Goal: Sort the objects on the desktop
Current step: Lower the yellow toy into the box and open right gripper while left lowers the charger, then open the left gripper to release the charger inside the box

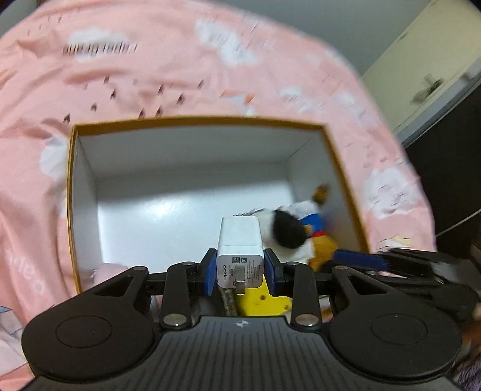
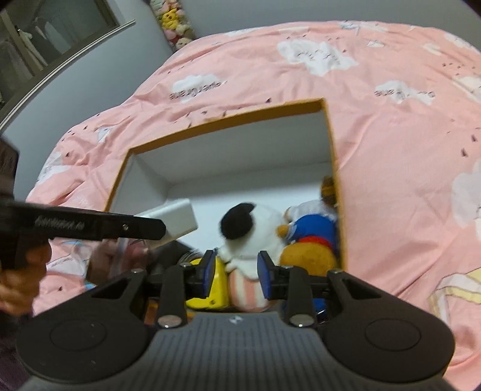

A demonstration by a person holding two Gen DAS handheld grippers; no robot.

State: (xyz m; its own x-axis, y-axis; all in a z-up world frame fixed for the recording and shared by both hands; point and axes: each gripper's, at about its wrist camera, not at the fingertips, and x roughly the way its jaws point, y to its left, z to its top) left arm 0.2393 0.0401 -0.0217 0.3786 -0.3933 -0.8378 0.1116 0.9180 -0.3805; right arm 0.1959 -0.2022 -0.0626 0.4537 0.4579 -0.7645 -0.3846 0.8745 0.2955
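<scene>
My left gripper (image 1: 240, 267) is shut on a white OPPO charger (image 1: 239, 252) and holds it over an open box (image 1: 195, 121) with a gold rim and white inside. The charger also shows in the right wrist view (image 2: 174, 218), held by the left gripper's finger (image 2: 132, 228). My right gripper (image 2: 236, 275) is shut on a white plush with a black ear (image 2: 249, 237) above the box (image 2: 228, 118). A plush in blue, red and orange (image 2: 309, 240) lies in the box's right corner, also seen in the left wrist view (image 1: 318, 240). A yellow object (image 2: 213, 288) lies below.
The box sits on a pink bedcover with cloud prints (image 1: 180, 60), also in the right wrist view (image 2: 390, 150). A cream cabinet (image 1: 427, 75) stands at the right. Plush toys (image 2: 174, 21) are piled far back by a grey wall.
</scene>
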